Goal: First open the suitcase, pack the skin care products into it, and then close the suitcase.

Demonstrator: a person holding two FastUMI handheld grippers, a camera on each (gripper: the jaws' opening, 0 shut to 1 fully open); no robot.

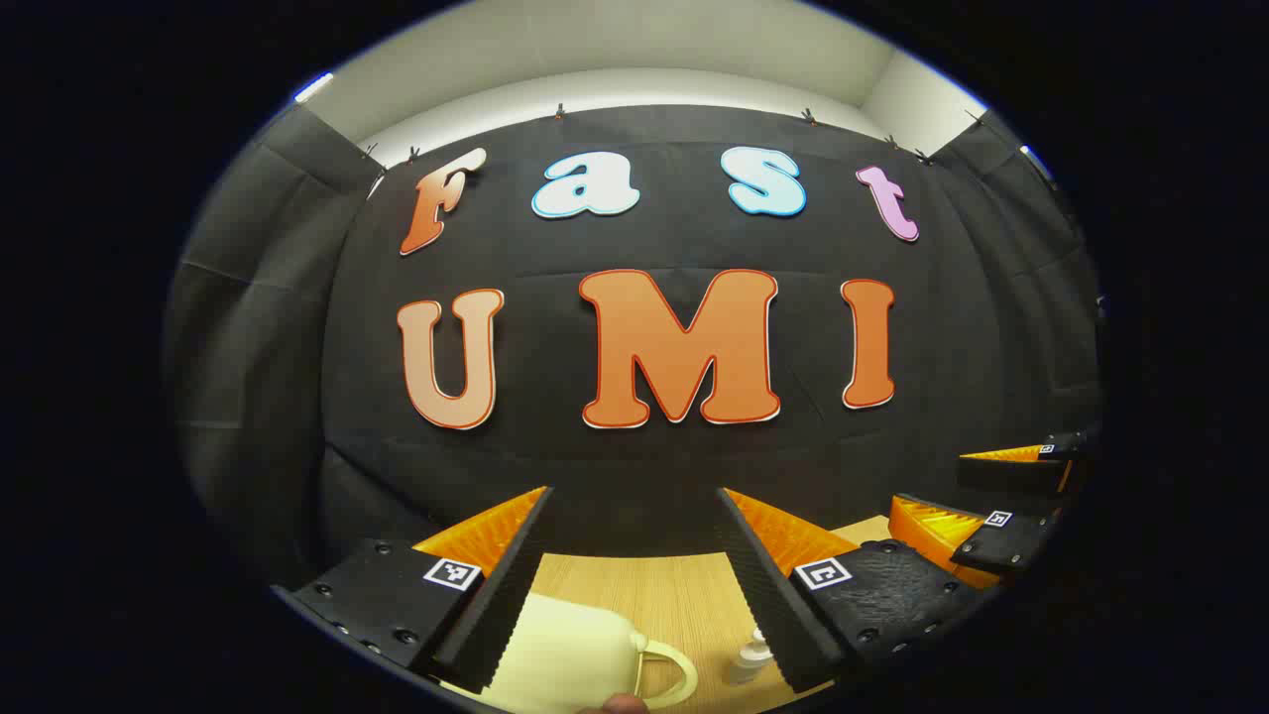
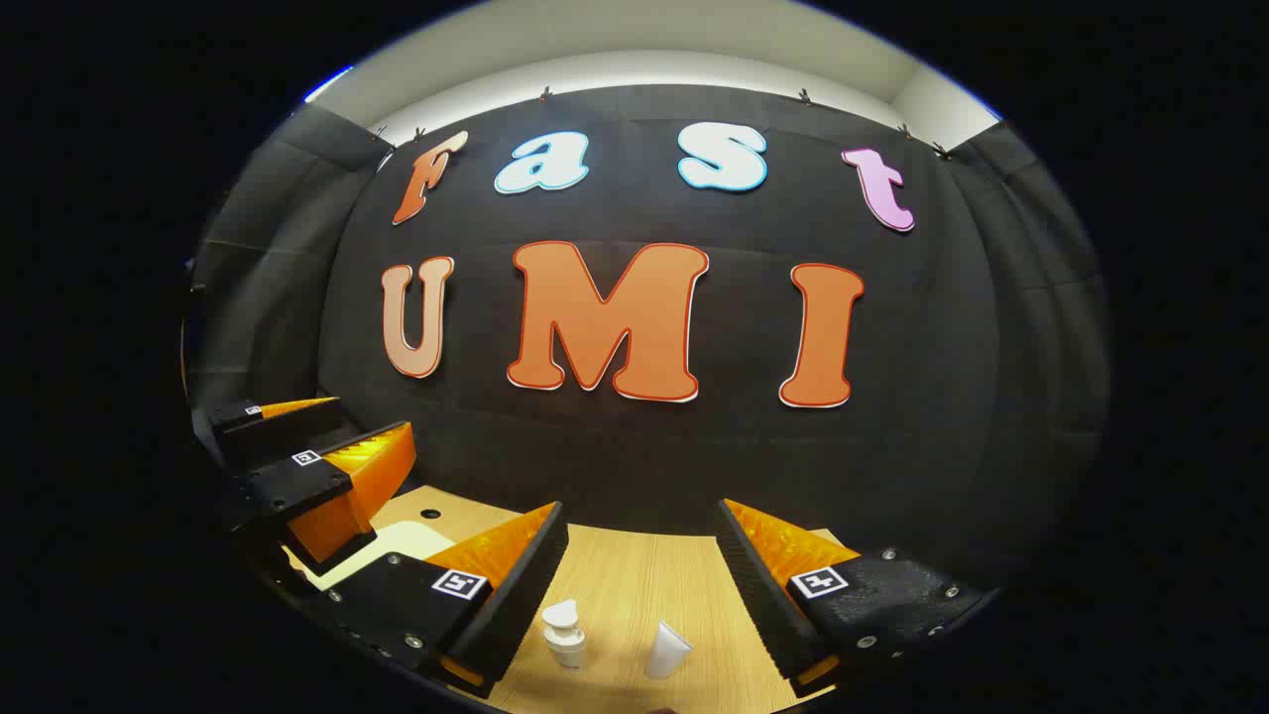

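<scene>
Risk: the pump bottle (image 2: 565, 635) and tube (image 2: 667, 650) stand upright, close together on the bench (image 2: 634, 575); a careless reach could topple either. The cream suitcase (image 1: 565, 654) lies closed below the left gripper (image 1: 634, 555). Left gripper and right gripper (image 2: 639, 570) both gape wide, holding nothing.

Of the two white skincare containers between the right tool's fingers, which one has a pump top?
The pump bottle, nearer the right tool's left finger. The tube beside it is plain, tapered and stands on its cap.
</scene>
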